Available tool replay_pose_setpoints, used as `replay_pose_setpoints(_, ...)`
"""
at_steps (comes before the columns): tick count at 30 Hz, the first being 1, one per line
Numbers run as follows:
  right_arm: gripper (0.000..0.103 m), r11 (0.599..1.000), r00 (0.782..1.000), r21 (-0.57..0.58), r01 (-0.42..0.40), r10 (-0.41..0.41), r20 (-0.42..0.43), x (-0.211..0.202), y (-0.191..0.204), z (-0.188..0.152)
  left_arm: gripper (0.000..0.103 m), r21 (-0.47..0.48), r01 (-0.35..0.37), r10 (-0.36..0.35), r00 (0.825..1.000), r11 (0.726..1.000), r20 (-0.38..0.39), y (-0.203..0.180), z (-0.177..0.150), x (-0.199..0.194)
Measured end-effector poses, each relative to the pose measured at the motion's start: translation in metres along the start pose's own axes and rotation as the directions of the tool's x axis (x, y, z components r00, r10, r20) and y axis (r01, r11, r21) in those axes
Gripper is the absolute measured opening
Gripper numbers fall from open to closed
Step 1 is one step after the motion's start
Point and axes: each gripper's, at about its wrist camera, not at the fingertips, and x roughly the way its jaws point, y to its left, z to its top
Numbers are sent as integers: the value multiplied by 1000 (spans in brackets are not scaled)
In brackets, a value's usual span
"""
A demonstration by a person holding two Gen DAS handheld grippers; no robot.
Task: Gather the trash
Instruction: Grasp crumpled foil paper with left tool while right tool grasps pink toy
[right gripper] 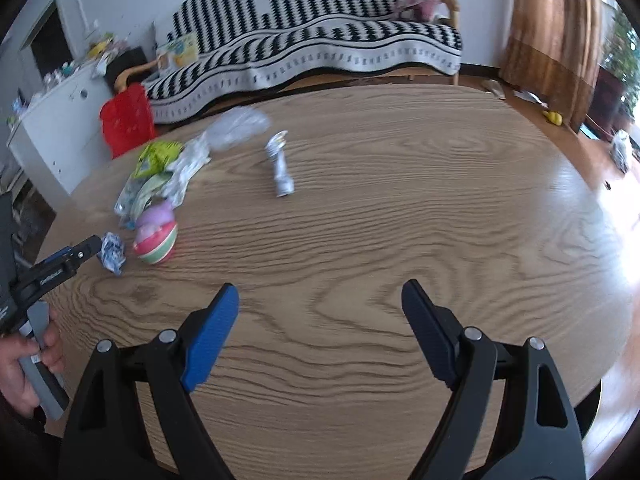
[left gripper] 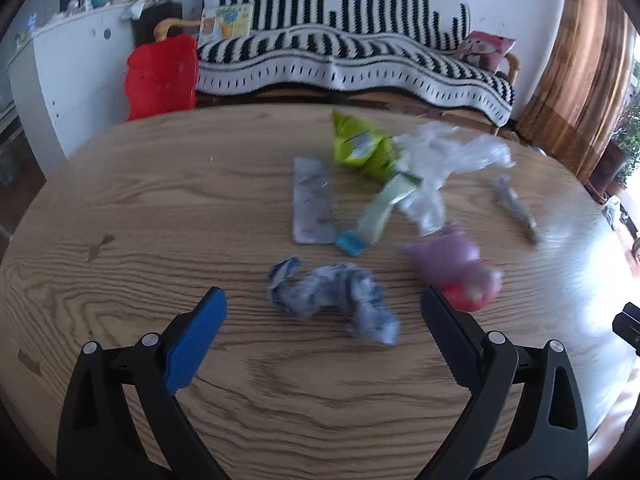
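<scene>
Left wrist view: my left tongs (left gripper: 324, 300) gape wide, empty, with the crumpled blue-and-white paper wad (left gripper: 334, 296) lying at frame centre between the tips, long axis crosswise; my right tongs (right gripper: 320, 304), also wide and empty, sit well apart from it

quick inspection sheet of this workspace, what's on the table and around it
surface: wooden table, glare at right
job's things: crumpled blue-white wrapper, green packet, clear plastic, foil blister strip, twisted silver wrapper
clutter: pink roly-poly toy
grippers: left gripper open around the blue-white wrapper, not gripping; right gripper open, empty
cables: nothing seen
surroundings: red bin, striped sofa, curtain
</scene>
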Motion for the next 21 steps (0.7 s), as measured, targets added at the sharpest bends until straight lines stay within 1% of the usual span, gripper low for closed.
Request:
replay_pose_setpoints(3,81,1000,1000,-7,-10,10,-14,12,14,0,94,-17,16,-17,999,1000,-27,4,0,14)
replay_pose_setpoints(6,81,1000,999,-13,-28,27,-22,24,28,4,94,-23,17,-18,999,1000,-46,2,0,28)
replay_pose_setpoints(7,81,999,999,-15,-35,35,-23,26,32,5,88,-22,26,-27,999,999,-44,3,0,32)
replay_pose_setpoints(8,81,999,999,-17,-42,42,-24,30,36,6,65,-20,33,-34,999,999,-42,3,1,33)
replay_pose_setpoints(10,81,998,998,-26,-62,61,-25,36,47,9,47,-30,74,-75,996,997,-51,5,2,33)
replay_pose_setpoints(11,81,997,997,-32,-72,71,-27,40,53,10,40,-34,82,-84,995,996,-53,7,3,33)
replay_pose_setpoints(14,81,994,995,-58,-95,93,-33,52,72,13,39,-21,43,-44,998,999,-55,9,3,26)
replay_pose_setpoints(17,83,989,993,-92,-114,110,-49,67,97,16,39,-32,29,-30,998,999,-57,15,2,20)
replay_pose_setpoints(21,85,978,991,-165,-127,118,-63,88,135,19,39,-40,19,-21,998,999,-60,25,3,14)
